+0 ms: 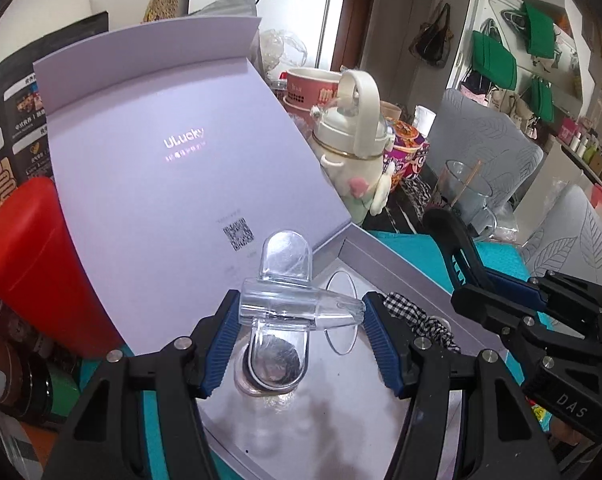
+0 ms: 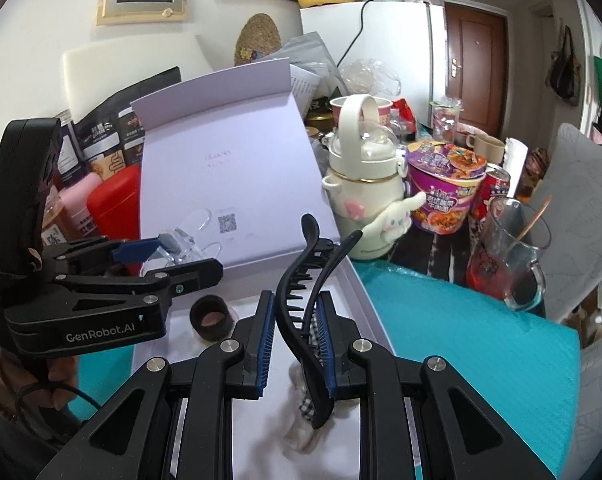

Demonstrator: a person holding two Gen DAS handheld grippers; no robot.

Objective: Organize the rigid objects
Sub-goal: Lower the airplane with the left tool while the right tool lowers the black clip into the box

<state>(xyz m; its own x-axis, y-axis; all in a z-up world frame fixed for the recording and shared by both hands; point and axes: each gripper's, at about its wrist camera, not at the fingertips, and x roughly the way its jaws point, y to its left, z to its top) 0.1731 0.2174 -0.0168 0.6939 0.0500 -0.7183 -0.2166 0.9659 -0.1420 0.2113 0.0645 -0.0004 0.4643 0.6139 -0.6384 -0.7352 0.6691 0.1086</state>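
My left gripper is shut on a clear plastic hair clip, its blue pads pressing on the ends of the clip's hinge barrel. It hangs over the white floor of an open lavender box. My right gripper is shut on a black claw hair clip that stands upright between the pads, above the same box. A black ring and a black-and-white checked scrunchie lie in the box. In the right wrist view, the left gripper with the clear clip is at the left.
The box lid stands up behind the box. A red container is at its left. At its right are a cream bottle with a plush toy, a purple noodle cup and a glass jug. A teal mat covers the table.
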